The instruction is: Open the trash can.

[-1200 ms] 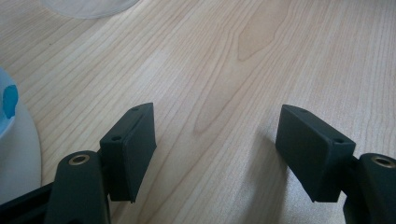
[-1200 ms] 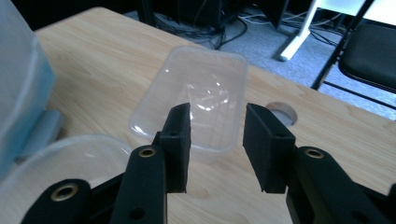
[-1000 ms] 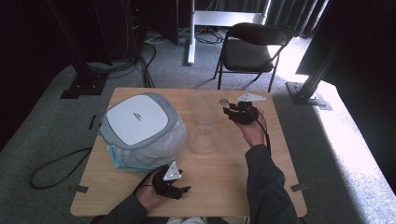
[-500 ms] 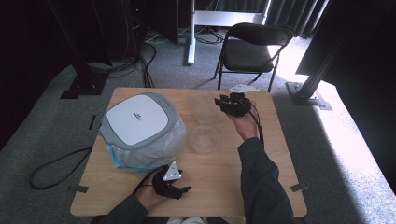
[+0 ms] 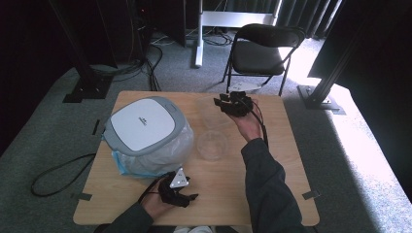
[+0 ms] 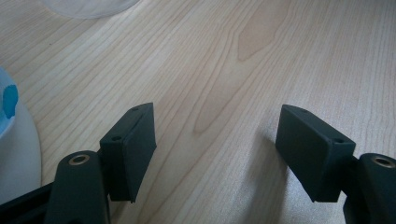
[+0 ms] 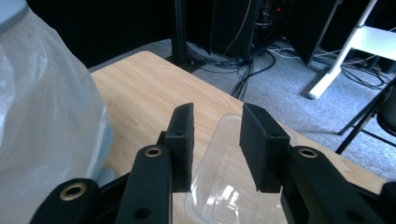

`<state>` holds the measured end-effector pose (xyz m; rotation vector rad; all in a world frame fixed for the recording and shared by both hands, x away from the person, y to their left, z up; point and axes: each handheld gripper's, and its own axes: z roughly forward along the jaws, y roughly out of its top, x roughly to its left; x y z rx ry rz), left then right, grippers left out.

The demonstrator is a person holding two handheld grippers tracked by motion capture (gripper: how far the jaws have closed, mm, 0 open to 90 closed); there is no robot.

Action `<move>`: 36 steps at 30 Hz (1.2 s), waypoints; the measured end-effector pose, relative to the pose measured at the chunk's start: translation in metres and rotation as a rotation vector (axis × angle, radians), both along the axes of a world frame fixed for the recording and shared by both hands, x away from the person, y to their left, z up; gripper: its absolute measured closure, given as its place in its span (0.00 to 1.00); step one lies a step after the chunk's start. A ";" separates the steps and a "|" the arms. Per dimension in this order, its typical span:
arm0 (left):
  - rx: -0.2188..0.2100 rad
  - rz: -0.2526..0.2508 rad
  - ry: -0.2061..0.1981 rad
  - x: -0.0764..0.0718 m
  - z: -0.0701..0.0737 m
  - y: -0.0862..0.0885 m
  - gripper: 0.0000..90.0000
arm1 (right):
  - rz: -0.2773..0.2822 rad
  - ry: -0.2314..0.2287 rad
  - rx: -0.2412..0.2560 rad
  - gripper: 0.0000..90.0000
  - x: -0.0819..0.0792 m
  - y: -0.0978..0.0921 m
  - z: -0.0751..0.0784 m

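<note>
A clear rectangular plastic tray (image 5: 210,109) lies near the table's far edge. My right gripper (image 5: 232,103) hovers at its right end, jaws pointing left. In the right gripper view the right gripper (image 7: 217,114) stands open by a narrow gap, with the tray (image 7: 224,186) below and between the jaws; I cannot tell whether they touch it. A clear round bowl (image 5: 212,144) sits mid-table. My left gripper (image 5: 178,191) rests near the front edge. In the left gripper view it (image 6: 215,112) is wide open over bare wood.
A white and grey box in a clear plastic bag (image 5: 145,131) takes up the table's left half, close to both grippers (image 7: 46,116). A black folding chair (image 5: 265,48) stands beyond the far edge. Cables lie on the carpet at left.
My right gripper has moved left and toward the far edge, ending over the clear tray. The left gripper has stayed put.
</note>
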<state>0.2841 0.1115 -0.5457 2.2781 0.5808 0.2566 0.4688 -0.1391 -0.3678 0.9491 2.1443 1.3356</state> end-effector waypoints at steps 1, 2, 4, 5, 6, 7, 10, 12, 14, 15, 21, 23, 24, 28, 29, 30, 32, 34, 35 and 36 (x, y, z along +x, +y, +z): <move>0.000 0.000 0.000 0.000 0.000 0.000 0.32 | 0.003 -0.004 0.000 0.72 0.002 0.004 0.001; 0.000 -0.001 0.000 0.000 0.000 0.000 0.32 | 0.005 -0.003 0.002 0.73 0.003 0.005 0.001; 0.001 -0.001 -0.001 0.000 0.000 0.000 0.32 | 0.006 -0.004 0.008 0.75 0.004 0.007 0.002; 0.002 -0.001 -0.001 0.000 0.000 0.000 0.32 | 0.008 -0.006 0.012 0.76 0.005 0.008 0.002; 0.004 -0.001 -0.003 0.000 0.000 0.000 0.32 | 0.012 -0.001 0.020 0.77 0.006 0.009 0.003; 0.002 -0.003 -0.005 0.000 0.000 0.000 0.32 | 0.018 -0.002 0.025 0.79 0.006 0.010 0.003; 0.004 -0.004 -0.004 0.000 0.000 0.000 0.32 | 0.031 -0.003 0.016 0.82 0.006 0.015 0.004; 0.004 -0.003 -0.004 0.000 0.000 0.000 0.32 | 0.036 -0.004 0.015 0.84 0.006 0.017 0.005; 0.004 -0.003 -0.004 0.000 0.000 0.000 0.32 | 0.052 0.000 0.029 0.87 0.005 0.019 0.005; 0.004 -0.003 -0.003 0.000 0.000 0.000 0.32 | 0.054 0.003 0.033 0.89 0.005 0.020 0.005; 0.005 -0.007 -0.006 0.001 0.000 0.000 0.32 | 0.081 0.003 0.029 0.98 0.003 0.025 0.008; 0.001 -0.003 0.001 0.000 0.000 0.000 0.32 | 0.089 -0.001 0.017 1.00 0.002 0.028 0.010; 0.001 -0.004 -0.002 0.000 0.000 0.000 0.32 | 0.096 -0.004 0.012 1.00 0.001 0.030 0.011; 0.003 -0.006 -0.003 0.000 0.000 0.000 0.32 | 0.113 -0.016 0.005 1.00 0.000 0.038 0.016; 0.006 -0.007 -0.004 0.001 0.000 0.000 0.32 | 0.119 -0.021 0.007 1.00 -0.001 0.040 0.018; 0.008 -0.009 -0.003 0.001 0.001 0.001 0.32 | 0.125 -0.025 0.009 1.00 -0.002 0.042 0.020; 0.006 -0.007 -0.002 0.000 0.000 0.000 0.32 | 0.140 -0.035 0.010 1.00 -0.005 0.046 0.023; 0.006 -0.008 -0.002 0.001 0.000 0.000 0.32 | 0.150 -0.042 0.005 1.00 -0.006 0.050 0.025; 0.006 -0.007 -0.002 0.000 0.000 0.000 0.32 | 0.155 -0.043 0.005 1.00 -0.006 0.052 0.026; 0.006 -0.008 -0.002 0.001 0.000 0.000 0.32 | 0.156 -0.041 0.009 1.00 -0.006 0.054 0.027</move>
